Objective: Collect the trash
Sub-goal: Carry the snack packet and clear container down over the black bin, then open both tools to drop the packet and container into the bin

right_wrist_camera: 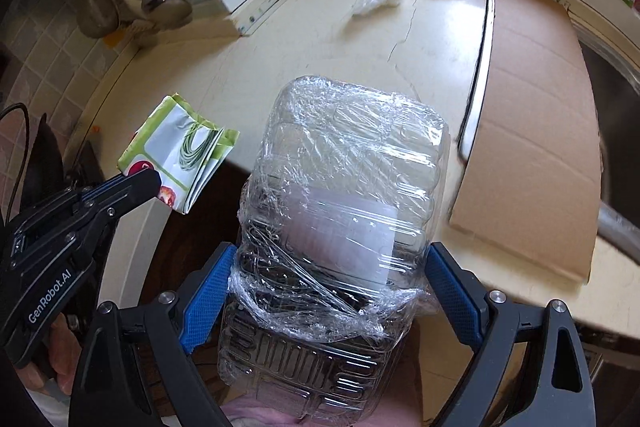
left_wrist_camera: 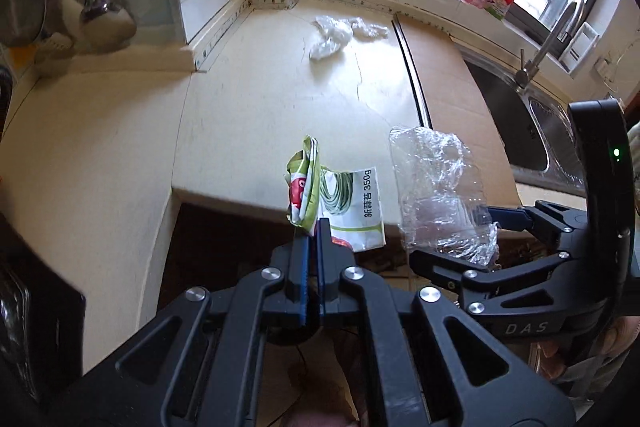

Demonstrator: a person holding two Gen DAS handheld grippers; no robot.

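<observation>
Both claws grip trash above the counter's (left_wrist_camera: 240, 131) front edge: left gripper (left_wrist_camera: 310, 227) pinches a folded green-and-white wrapper (left_wrist_camera: 340, 199), while right gripper (right_wrist_camera: 332, 275) clamps a film-wrapped clear plastic container (right_wrist_camera: 340, 195).

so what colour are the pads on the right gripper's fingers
Blue, with a fine textured pattern, on the right gripper's pads; clearest in the right wrist view.

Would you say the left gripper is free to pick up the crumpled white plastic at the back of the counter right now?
Probably not yet. The left gripper is shut on a folded food packet, so its jaws are occupied. The path over the counter to the white plastic looks clear.
</observation>
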